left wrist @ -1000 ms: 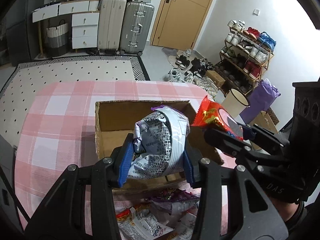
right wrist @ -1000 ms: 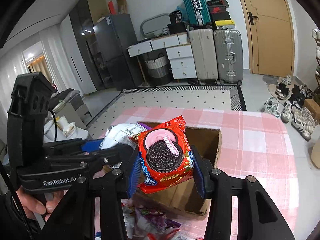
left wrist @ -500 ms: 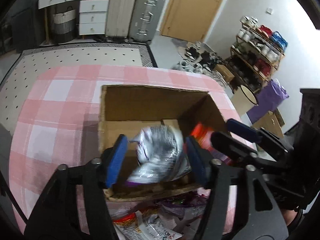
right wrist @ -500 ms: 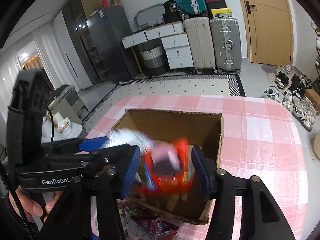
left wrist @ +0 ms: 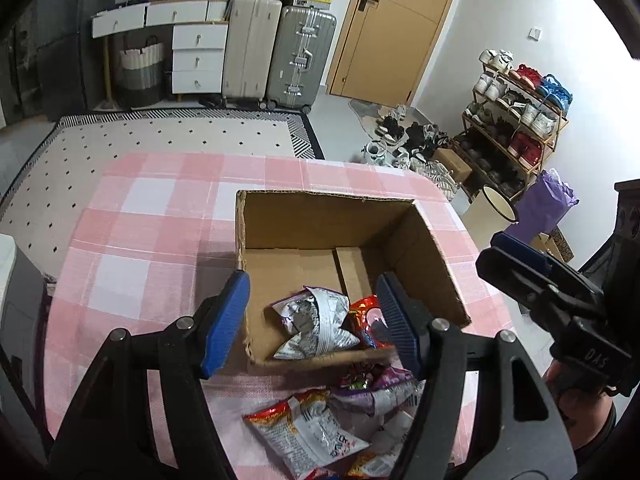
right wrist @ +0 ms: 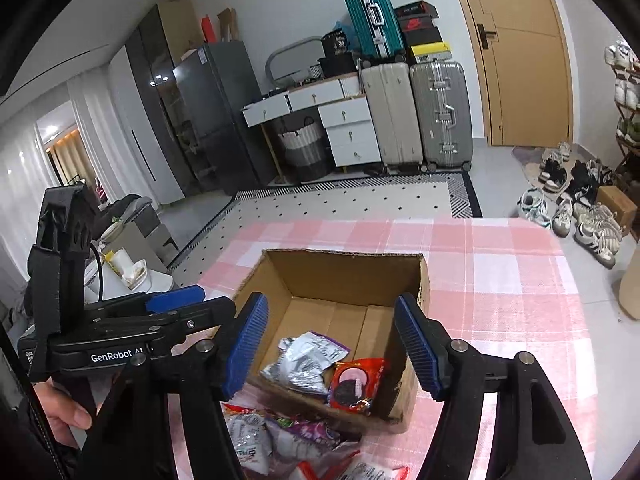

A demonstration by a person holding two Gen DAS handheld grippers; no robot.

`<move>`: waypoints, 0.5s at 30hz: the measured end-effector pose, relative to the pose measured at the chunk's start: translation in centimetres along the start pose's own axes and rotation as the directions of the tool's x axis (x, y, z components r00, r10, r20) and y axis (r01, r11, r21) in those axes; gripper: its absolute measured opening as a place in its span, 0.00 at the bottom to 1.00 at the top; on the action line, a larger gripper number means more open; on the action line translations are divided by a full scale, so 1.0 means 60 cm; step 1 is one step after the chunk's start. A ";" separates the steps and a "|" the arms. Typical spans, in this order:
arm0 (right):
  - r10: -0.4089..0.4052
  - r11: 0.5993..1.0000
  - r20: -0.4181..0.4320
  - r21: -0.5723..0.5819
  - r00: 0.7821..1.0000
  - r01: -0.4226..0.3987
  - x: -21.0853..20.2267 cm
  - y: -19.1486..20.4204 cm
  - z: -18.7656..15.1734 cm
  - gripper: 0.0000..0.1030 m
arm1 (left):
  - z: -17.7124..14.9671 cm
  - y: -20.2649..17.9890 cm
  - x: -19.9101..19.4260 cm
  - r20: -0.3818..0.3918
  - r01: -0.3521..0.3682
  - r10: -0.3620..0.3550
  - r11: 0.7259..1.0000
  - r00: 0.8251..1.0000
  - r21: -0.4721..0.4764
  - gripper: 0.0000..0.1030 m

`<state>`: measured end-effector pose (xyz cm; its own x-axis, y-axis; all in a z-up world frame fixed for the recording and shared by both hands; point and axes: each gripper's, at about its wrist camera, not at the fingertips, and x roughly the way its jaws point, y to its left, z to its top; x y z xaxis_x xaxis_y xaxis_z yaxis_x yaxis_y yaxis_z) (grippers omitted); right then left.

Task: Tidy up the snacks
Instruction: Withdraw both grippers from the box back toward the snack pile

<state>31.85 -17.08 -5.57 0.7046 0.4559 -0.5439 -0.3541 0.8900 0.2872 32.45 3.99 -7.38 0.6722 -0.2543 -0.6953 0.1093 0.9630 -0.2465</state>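
An open cardboard box (left wrist: 328,200) stands on the pink checked table. Inside it lie a crumpled silver-and-purple snack packet (left wrist: 316,320) and a red cookie packet (left wrist: 366,320), side by side near the front wall. My left gripper (left wrist: 311,278) hovers over the box's near side, its jaws opening with nothing pressed between them. The right wrist view shows the same box (right wrist: 344,256), silver packet (right wrist: 308,360) and red packet (right wrist: 356,386). My right gripper (right wrist: 331,300) hangs above them, jaws opening and empty. Each gripper also appears at the edge of the other's view.
Several loose snack packets (left wrist: 316,428) lie heaped on the tablecloth (left wrist: 140,240) in front of the box. A person's hand (right wrist: 60,412) holds the left gripper's handle. Suitcases, white drawers, a door and a shoe rack stand beyond the table.
Both grippers let go of their packets: the silver one and the red one dropped into the box. Both pairs of jaws have spread wider.
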 end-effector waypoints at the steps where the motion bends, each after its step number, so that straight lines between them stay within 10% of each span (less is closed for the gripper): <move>1: -0.001 1.000 0.004 -0.003 1.000 0.001 -0.008 0.003 0.000 0.68 | -0.003 -0.003 -0.009 0.007 -0.003 0.003 1.000 1.000 0.007 0.66; 15: 0.007 0.999 0.094 -0.042 0.996 -0.003 -0.140 0.057 -0.031 0.87 | -0.062 -0.056 -0.145 0.068 -0.006 0.003 0.999 0.998 0.035 0.81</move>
<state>23.59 -17.88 -1.46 0.7569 0.4594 -0.4649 -0.3818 0.8881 0.2560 23.54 2.64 -3.01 0.7207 -0.2445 -0.6488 0.1308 0.9669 -0.2191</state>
